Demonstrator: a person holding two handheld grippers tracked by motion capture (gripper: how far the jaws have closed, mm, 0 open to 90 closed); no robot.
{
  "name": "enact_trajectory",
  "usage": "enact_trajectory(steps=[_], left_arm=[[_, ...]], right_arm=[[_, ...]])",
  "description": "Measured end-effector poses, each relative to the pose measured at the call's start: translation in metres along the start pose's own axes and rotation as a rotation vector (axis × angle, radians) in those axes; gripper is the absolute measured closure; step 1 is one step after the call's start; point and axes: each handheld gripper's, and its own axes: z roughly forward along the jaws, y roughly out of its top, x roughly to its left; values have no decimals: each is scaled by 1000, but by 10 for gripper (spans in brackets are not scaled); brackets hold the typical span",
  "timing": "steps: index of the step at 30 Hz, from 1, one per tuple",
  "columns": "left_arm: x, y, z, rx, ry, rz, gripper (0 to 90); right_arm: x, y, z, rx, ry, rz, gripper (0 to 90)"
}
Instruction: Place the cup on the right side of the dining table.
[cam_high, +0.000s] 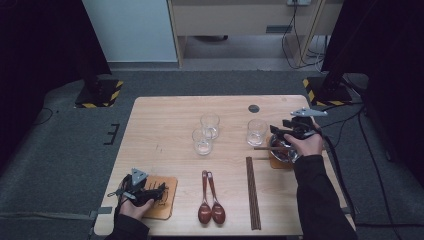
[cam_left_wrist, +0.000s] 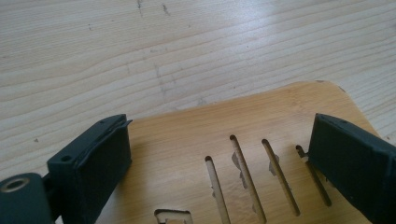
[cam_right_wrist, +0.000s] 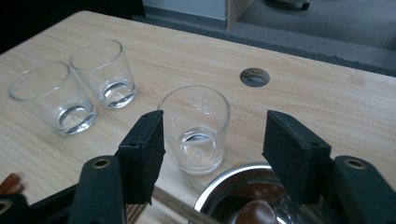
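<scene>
**Clearing the bowl cleanly**

My left gripper (cam_high: 142, 192) rests wide open and empty over the slotted board (cam_left_wrist: 243, 140) at seven o'clock. My right gripper (cam_right_wrist: 210, 154), jaws apart and holding nothing, hovers over the steel bowl (cam_right_wrist: 224, 191) at three o'clock; I should lift straight, sparing the glass (cam_right_wrist: 196, 128).

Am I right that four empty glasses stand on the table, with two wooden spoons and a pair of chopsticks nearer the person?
Not quite: there are three glasses, not four, as the high view shows. The two wooden spoons and the chopsticks do lie nearer the person.
</scene>
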Motion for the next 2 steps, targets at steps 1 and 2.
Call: enact_trajectory(steps=[1, 2], left_arm=[[0, 0, 0, 0, 0, 0, 49], [0, 0, 0, 0, 0, 0, 49]], right_arm=[[0, -3, -4, -11, 1, 4, 366], [-1, -6, -9, -26, 2, 10, 359]])
